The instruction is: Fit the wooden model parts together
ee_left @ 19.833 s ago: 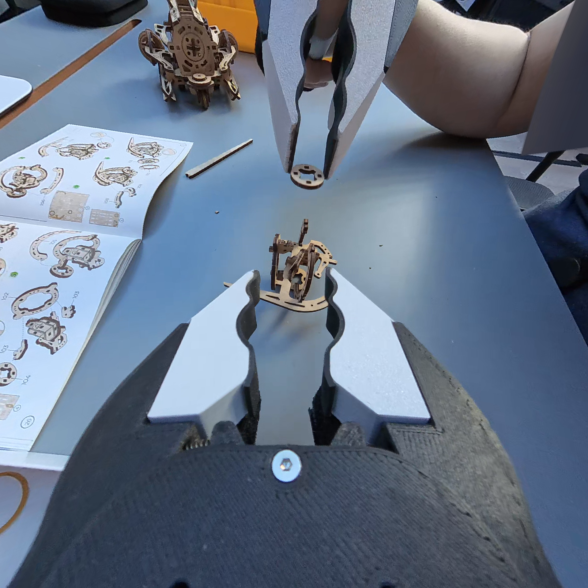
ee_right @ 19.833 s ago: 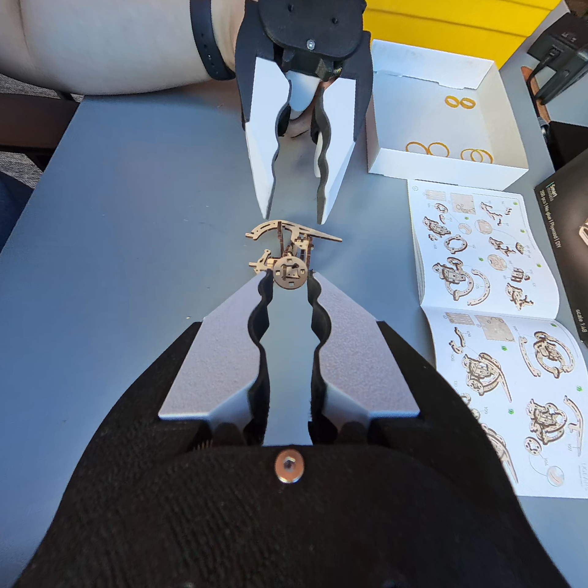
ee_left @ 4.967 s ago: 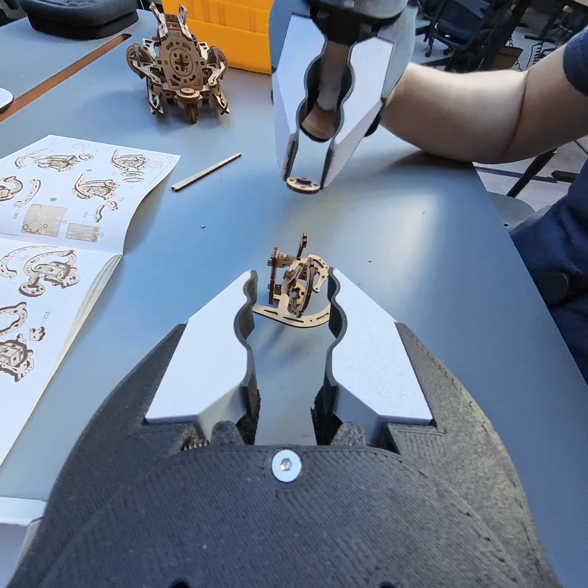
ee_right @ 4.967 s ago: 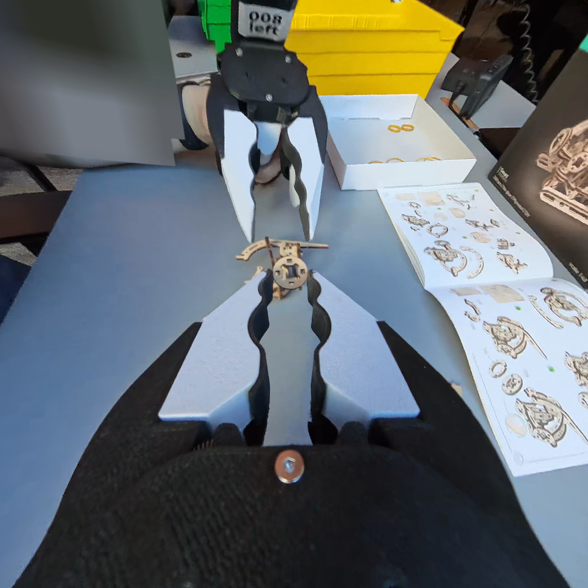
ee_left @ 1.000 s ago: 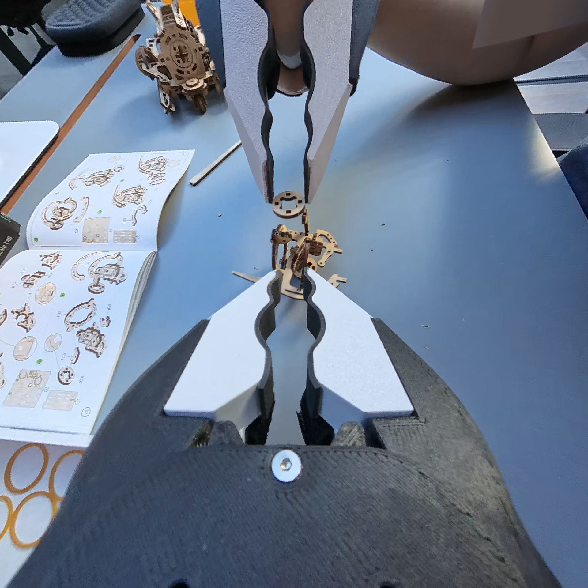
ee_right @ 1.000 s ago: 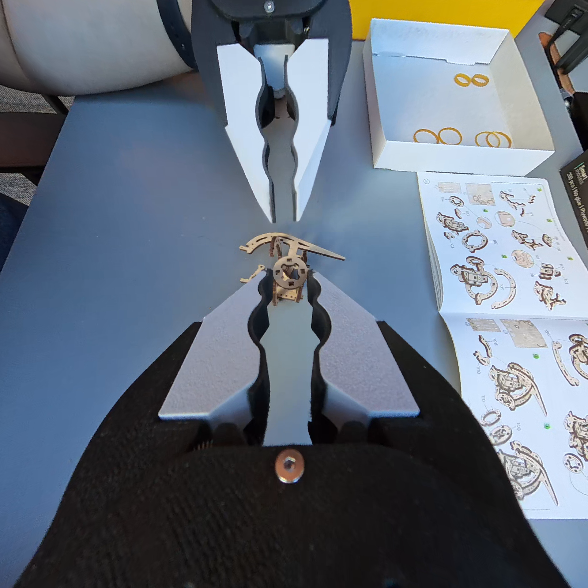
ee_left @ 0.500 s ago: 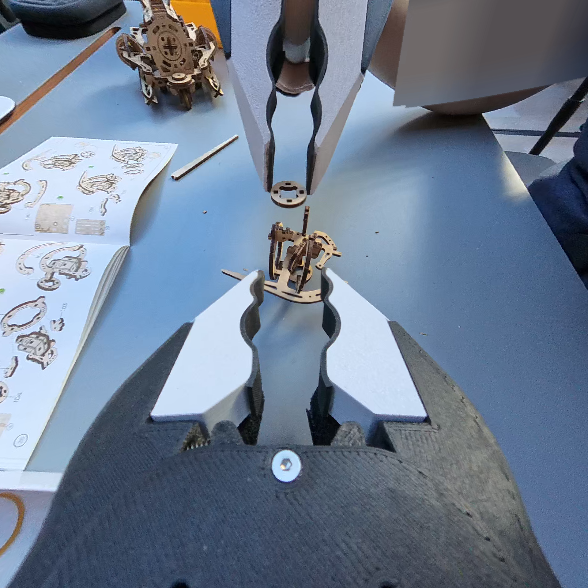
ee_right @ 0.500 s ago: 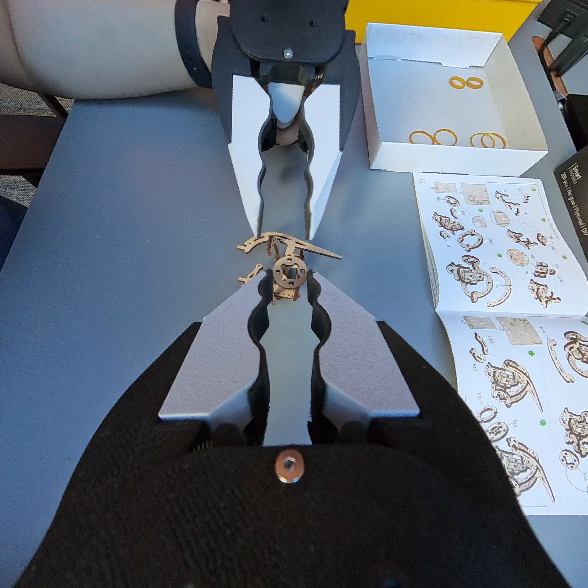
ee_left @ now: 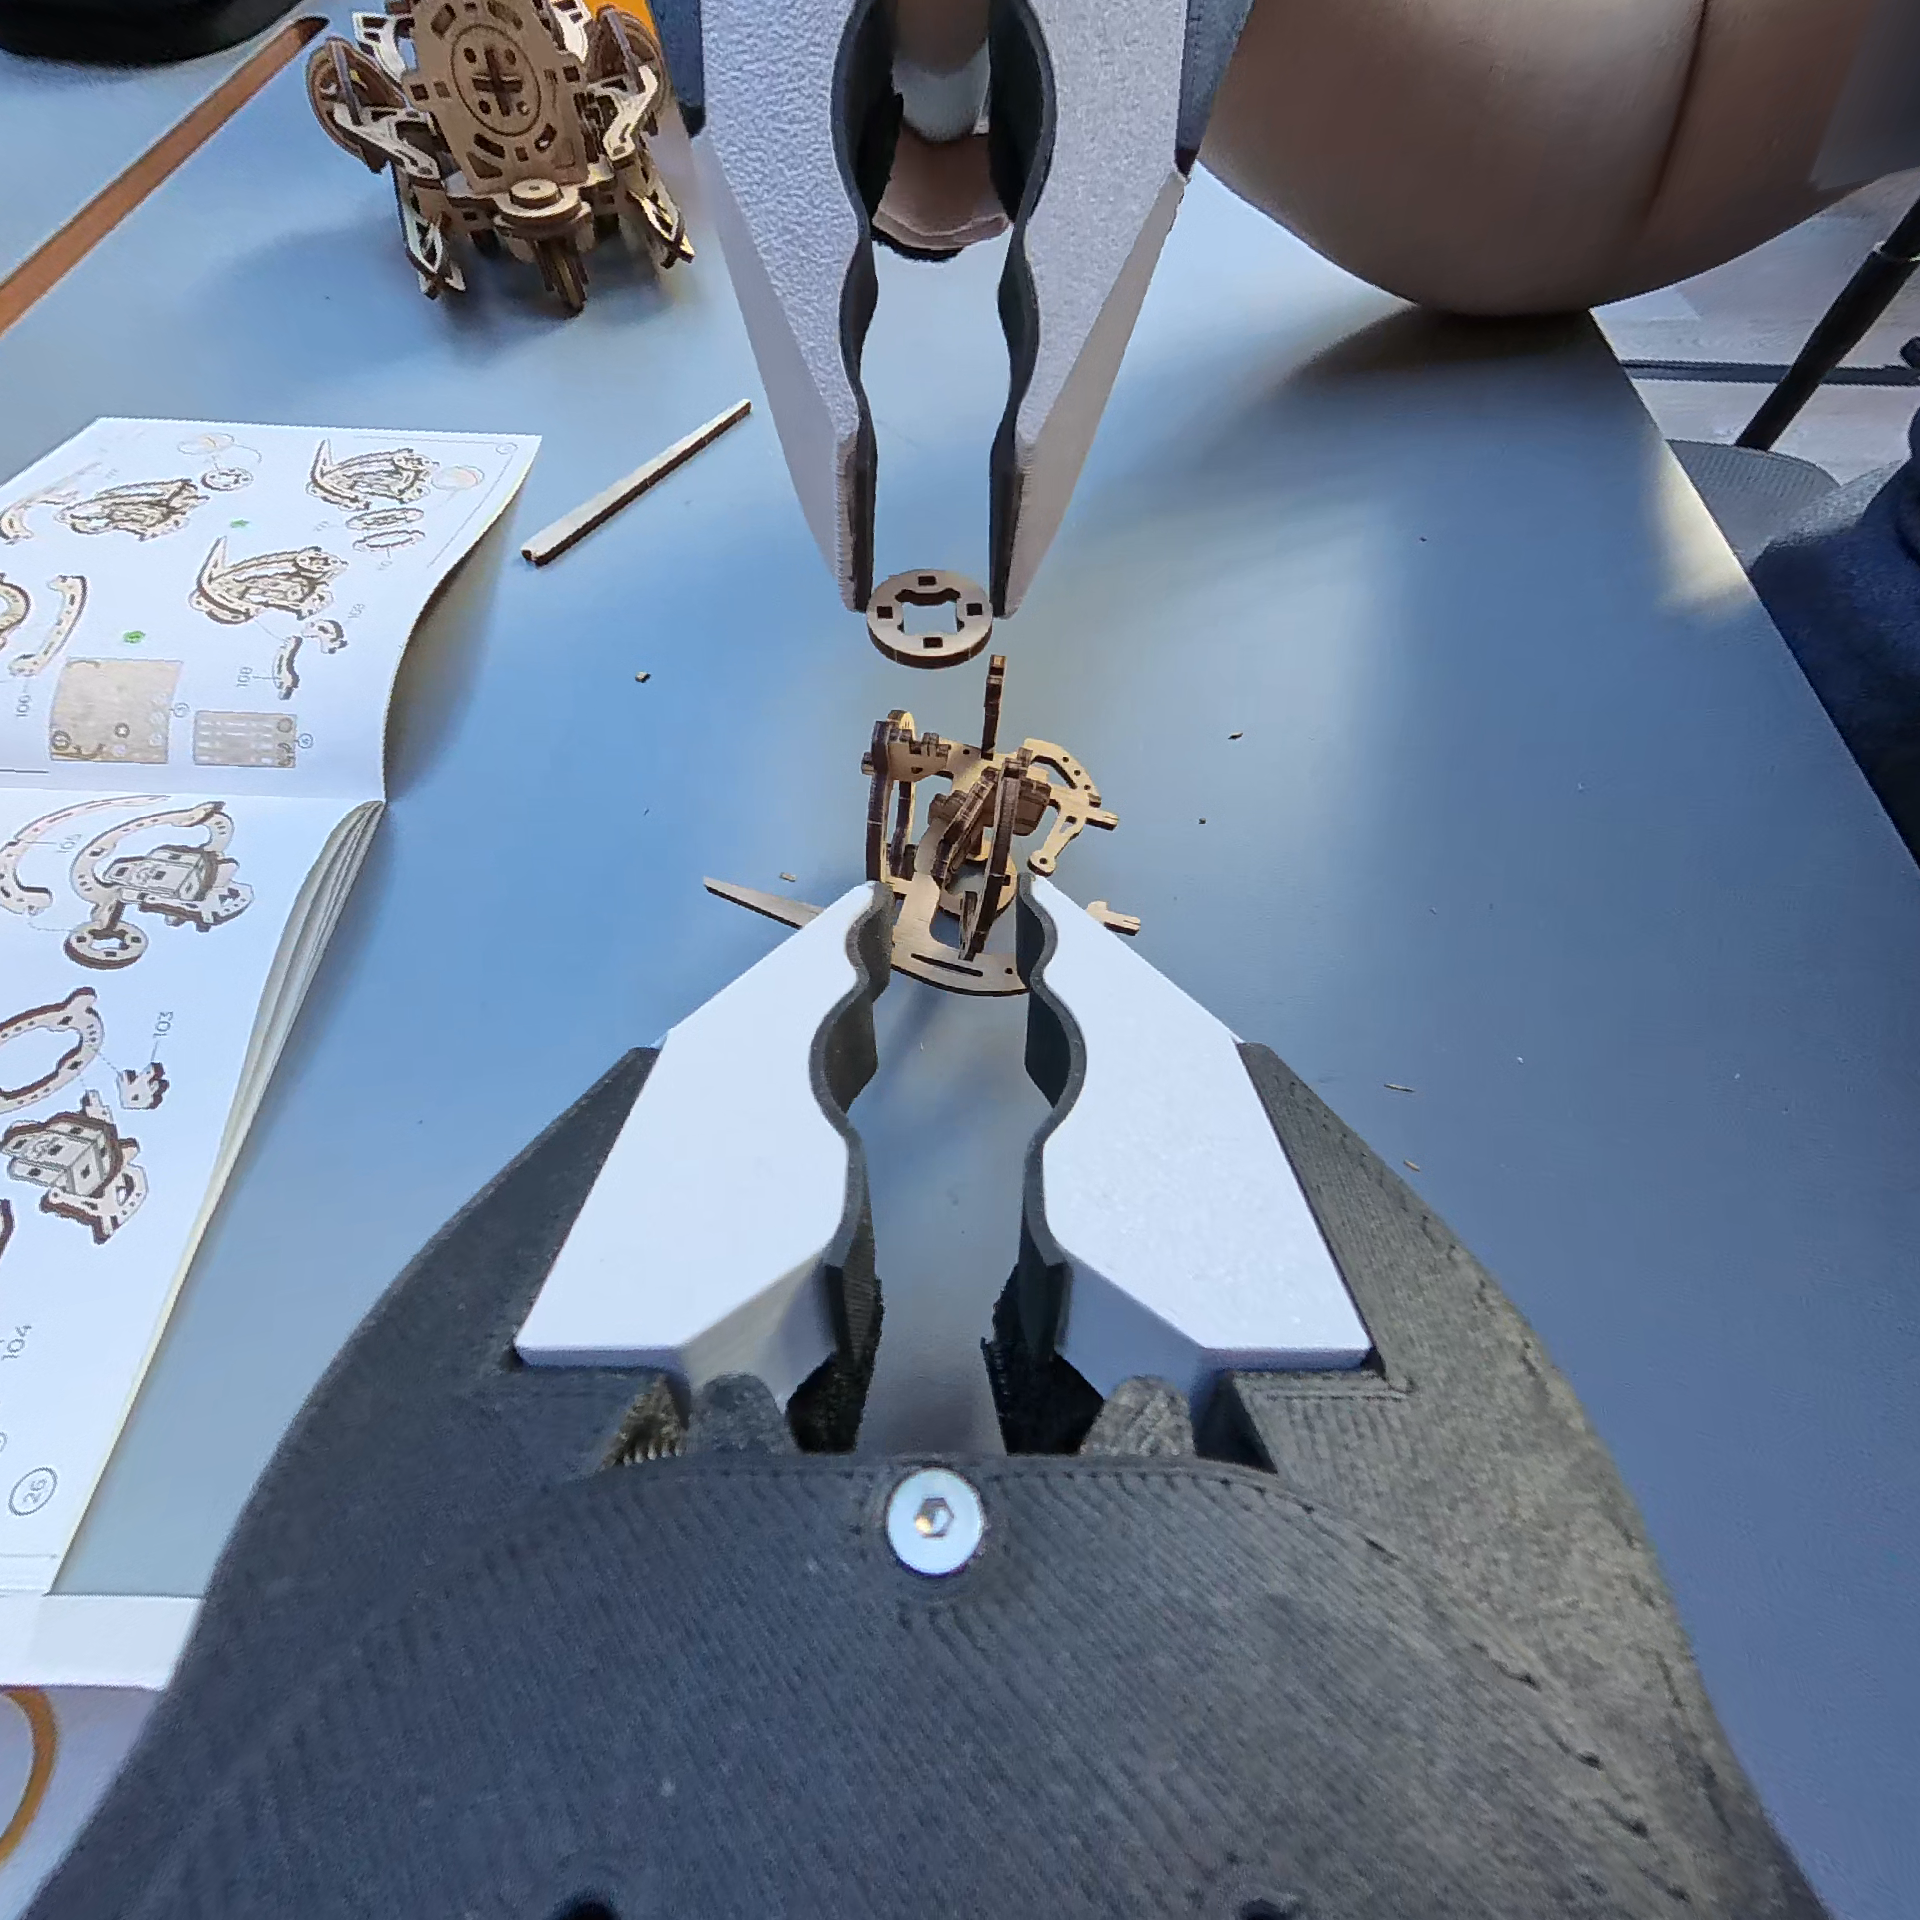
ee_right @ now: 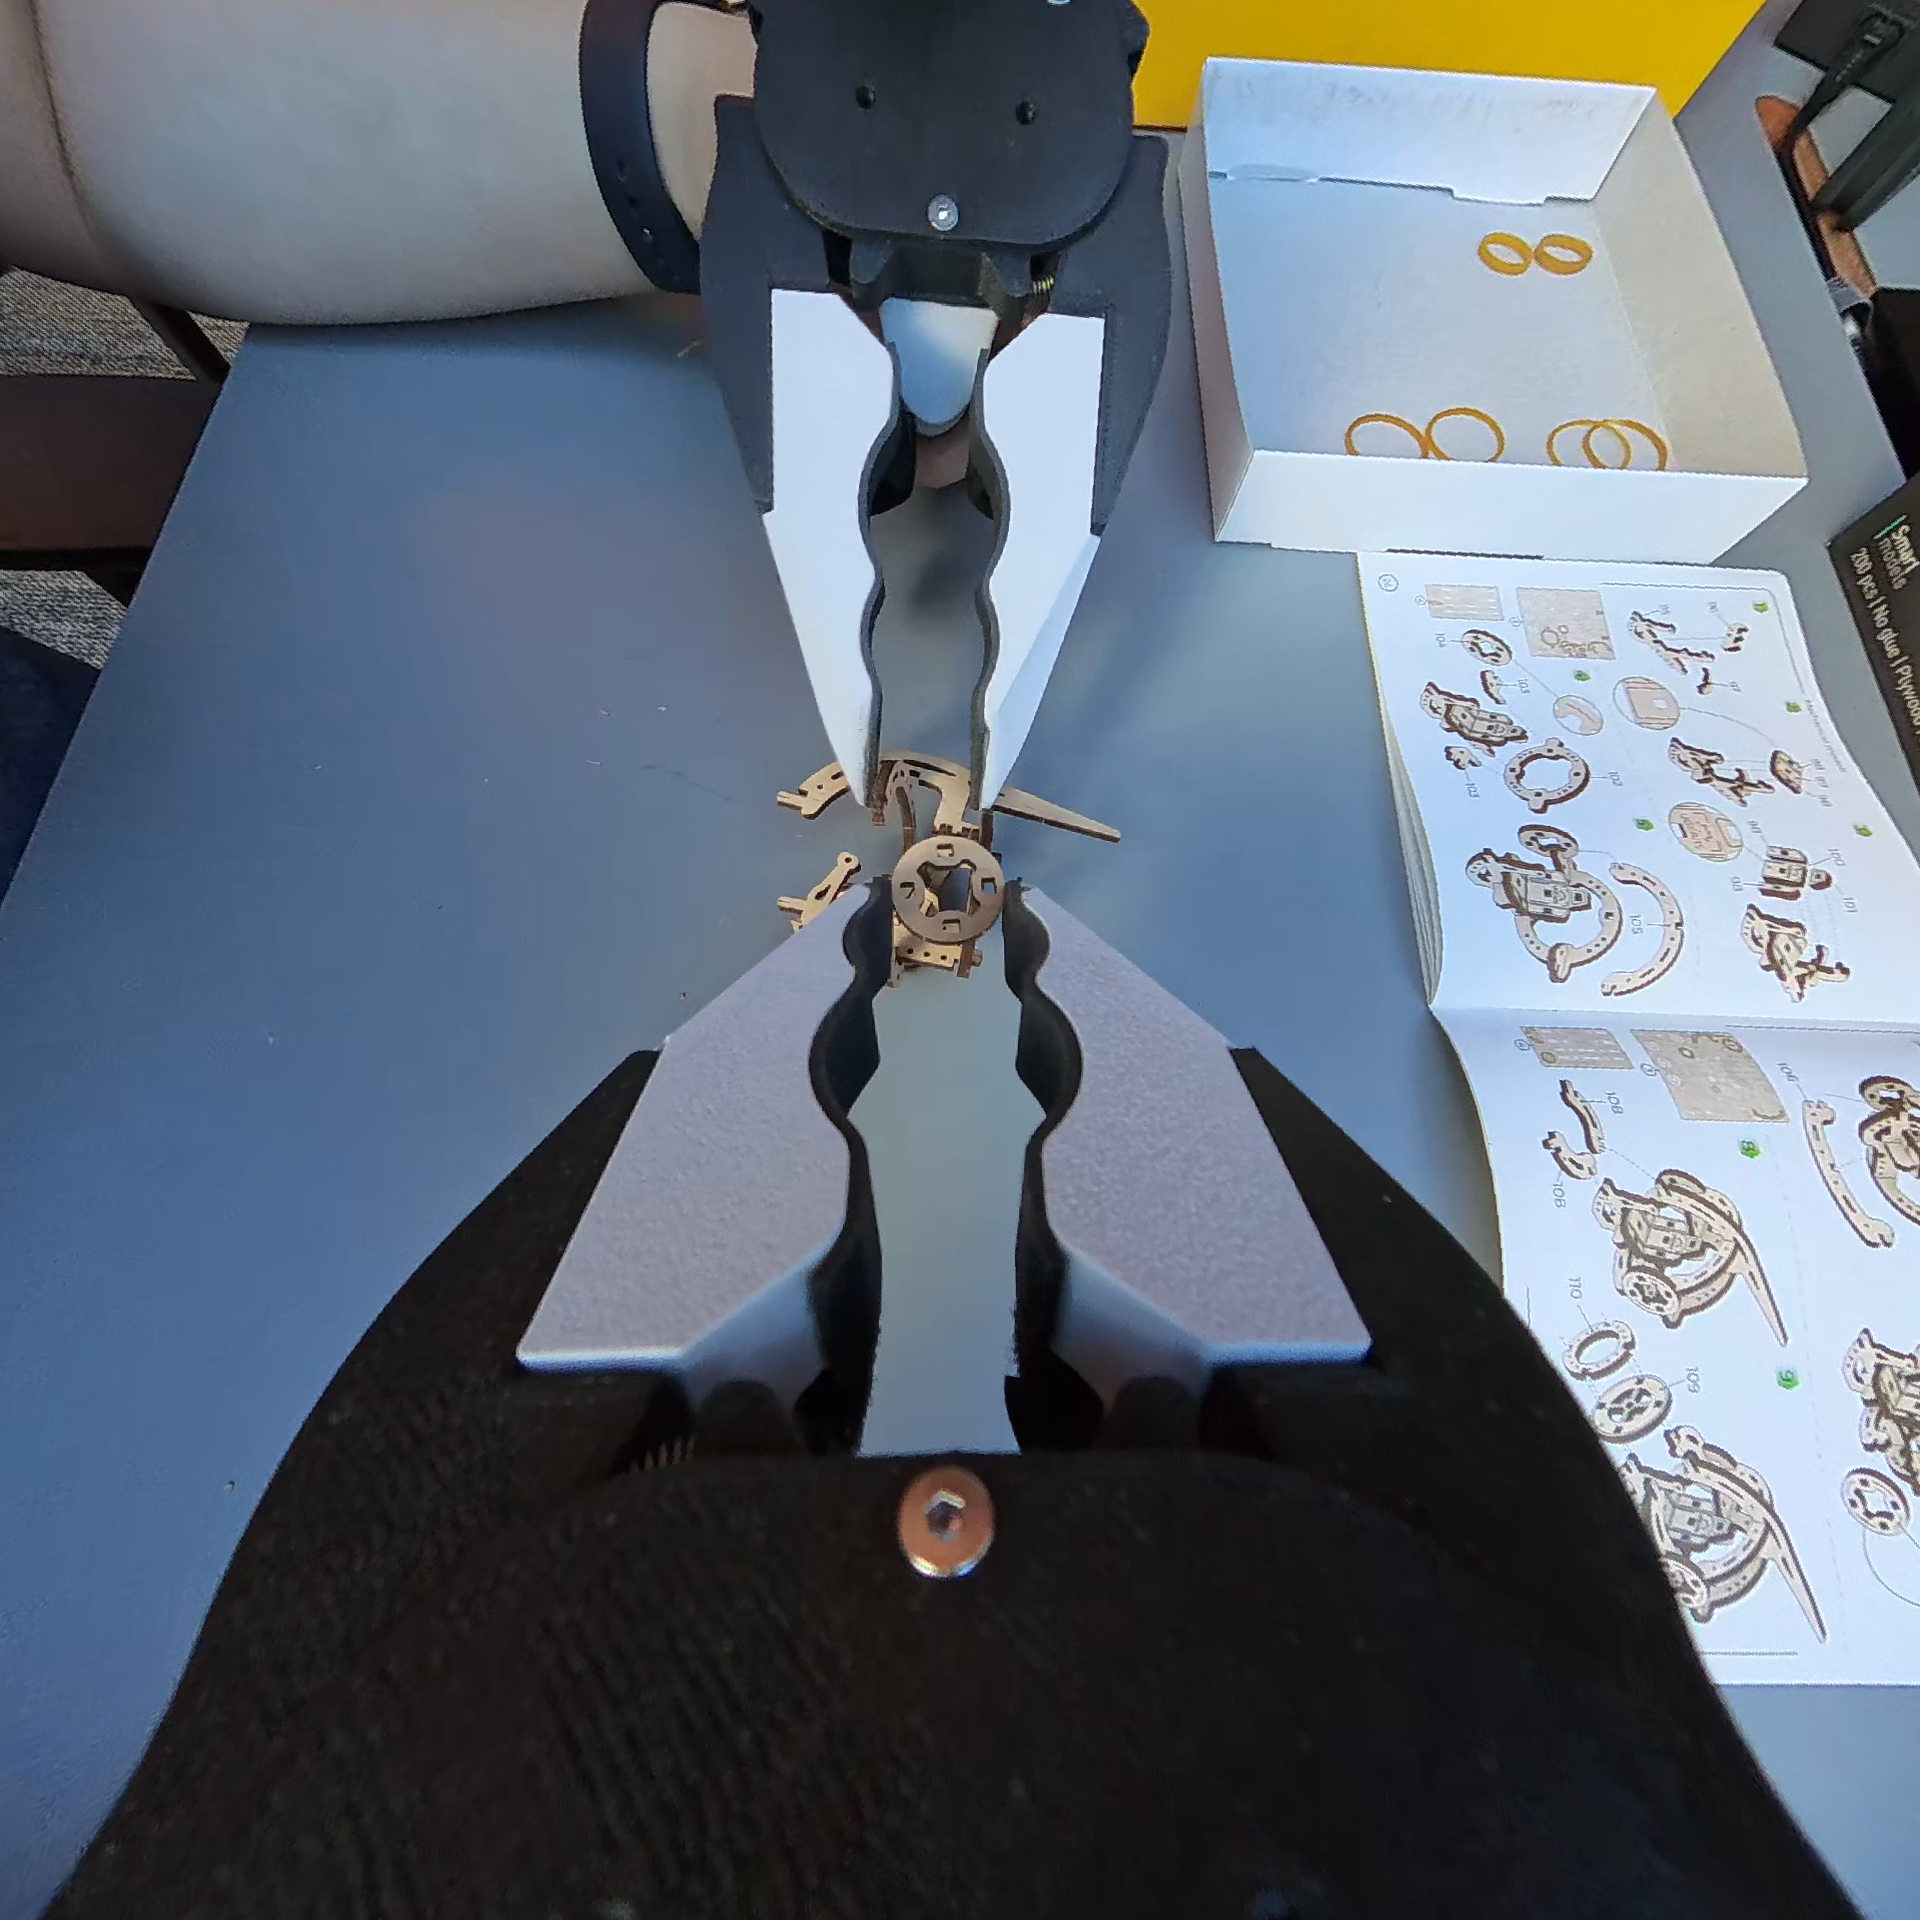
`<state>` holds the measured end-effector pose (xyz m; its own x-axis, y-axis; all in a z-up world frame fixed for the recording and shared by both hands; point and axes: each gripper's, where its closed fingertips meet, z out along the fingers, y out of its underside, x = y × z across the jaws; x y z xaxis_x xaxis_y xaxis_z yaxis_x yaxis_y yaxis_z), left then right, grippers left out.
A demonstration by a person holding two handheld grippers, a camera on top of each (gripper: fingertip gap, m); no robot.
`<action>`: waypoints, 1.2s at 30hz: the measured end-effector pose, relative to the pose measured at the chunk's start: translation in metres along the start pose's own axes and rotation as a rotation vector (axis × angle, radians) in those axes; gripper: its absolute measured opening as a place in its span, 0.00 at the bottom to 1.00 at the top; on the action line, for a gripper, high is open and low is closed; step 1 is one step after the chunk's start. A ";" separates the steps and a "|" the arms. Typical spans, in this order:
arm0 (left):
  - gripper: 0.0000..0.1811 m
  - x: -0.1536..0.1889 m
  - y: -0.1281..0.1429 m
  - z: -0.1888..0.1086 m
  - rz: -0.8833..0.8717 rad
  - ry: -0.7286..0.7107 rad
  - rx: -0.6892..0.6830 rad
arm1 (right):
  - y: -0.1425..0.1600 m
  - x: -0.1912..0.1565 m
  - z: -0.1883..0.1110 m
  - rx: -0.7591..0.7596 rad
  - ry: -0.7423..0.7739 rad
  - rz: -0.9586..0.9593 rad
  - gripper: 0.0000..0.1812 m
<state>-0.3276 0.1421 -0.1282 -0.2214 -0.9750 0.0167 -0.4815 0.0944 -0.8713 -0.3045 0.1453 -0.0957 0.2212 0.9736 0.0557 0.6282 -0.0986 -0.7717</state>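
Observation:
A small wooden sub-assembly (ee_left: 961, 831) stands on the grey table (ee_left: 1455, 831), on a long curved base piece. My left gripper (ee_left: 951, 914) is closed in on it, fingertips against either side of its curved lower plate. The right wrist view shows the same grip (ee_right: 925, 805). My right gripper (ee_right: 940, 904) is shut on a flat wooden ring (ee_right: 945, 894) with a notched hole. It holds the ring upright just above and in front of the sub-assembly (ee_right: 935, 821). In the left wrist view the ring (ee_left: 928, 629) hangs from the right gripper (ee_left: 928, 613), close to the upright peg.
An open instruction booklet (ee_left: 156, 831) lies beside the work, also seen in the right wrist view (ee_right: 1662, 935). A finished wooden model (ee_left: 499, 135) and a thin wooden stick (ee_left: 634, 483) lie beyond. A white box (ee_right: 1507, 509) holds yellow rubber bands. A person's forearm (ee_left: 1507, 156) rests on the table. Some 5 cm of space lies between my two pairs of fingers.
My left gripper has narrowed around the sub-assembly since half a second ago. The right gripper with the ring has come closer to the sub-assembly's top.

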 end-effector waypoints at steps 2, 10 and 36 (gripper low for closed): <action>0.10 0.000 0.000 0.000 -0.001 0.004 0.003 | 0.000 0.000 0.000 -0.002 0.000 -0.001 0.11; 0.06 0.000 -0.001 -0.001 0.005 -0.006 0.007 | 0.001 -0.002 0.002 -0.009 -0.008 -0.008 0.11; 0.08 0.004 -0.008 0.001 -0.003 -0.023 0.010 | -0.010 -0.017 0.006 0.117 0.084 0.076 0.11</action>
<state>-0.3237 0.1368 -0.1217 -0.2008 -0.9796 0.0081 -0.4732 0.0897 -0.8764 -0.3191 0.1313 -0.0932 0.3299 0.9430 0.0435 0.5174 -0.1420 -0.8439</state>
